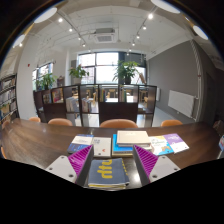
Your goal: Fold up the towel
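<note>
A folded grey-blue towel (107, 172) with yellow letters lies flat on the dark wooden table (40, 145). It rests between my two fingers, close in. My gripper (110, 152) is open. Its magenta pads stand to the left (80, 160) and right (145, 160) of the towel, with a small gap at each side. The towel's near edge is hidden at the bottom of the view.
Just beyond the fingers lie a white book (102, 147), a blue one (122, 149), a pale book (132, 138) and loose papers (165, 147). Orange chairs (117, 123) stand behind the table. Further back is a low shelf divider with plants (126, 72).
</note>
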A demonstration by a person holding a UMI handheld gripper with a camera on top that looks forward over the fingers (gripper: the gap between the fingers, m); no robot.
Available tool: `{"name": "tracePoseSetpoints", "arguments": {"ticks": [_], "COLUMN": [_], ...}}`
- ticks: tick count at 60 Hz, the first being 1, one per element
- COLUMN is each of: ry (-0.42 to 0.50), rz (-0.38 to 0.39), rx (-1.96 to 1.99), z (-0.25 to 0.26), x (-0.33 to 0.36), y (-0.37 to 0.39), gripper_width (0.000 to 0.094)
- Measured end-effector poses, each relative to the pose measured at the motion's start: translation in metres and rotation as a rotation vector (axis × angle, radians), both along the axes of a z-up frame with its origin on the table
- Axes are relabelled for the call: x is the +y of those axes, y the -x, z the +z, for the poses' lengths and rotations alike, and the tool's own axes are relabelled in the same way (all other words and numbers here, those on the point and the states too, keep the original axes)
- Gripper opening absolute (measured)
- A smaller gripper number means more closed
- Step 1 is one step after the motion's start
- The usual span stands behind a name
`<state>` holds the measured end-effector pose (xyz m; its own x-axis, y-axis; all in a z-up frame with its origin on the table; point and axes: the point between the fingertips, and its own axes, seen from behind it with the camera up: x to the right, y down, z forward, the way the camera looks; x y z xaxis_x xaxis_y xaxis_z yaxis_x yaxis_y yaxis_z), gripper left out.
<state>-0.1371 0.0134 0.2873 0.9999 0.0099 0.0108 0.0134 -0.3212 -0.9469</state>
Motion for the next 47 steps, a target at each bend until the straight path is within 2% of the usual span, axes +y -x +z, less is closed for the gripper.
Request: {"name": "tracePoseSetpoints", "arguments": {"ticks": [12, 25, 47], "ry": [-0.004, 0.041, 0.069], "rz": [-0.051, -0.098, -0.119], "rx": [-0.001, -0.009, -0.030], "z": [0.019, -0.008, -0.021], "x": [-0.086, -0.170, -0.222], "y": [-0.002, -0.001, 0.008], "gripper_width": [0.0792, 0.0796, 0.0804]}}
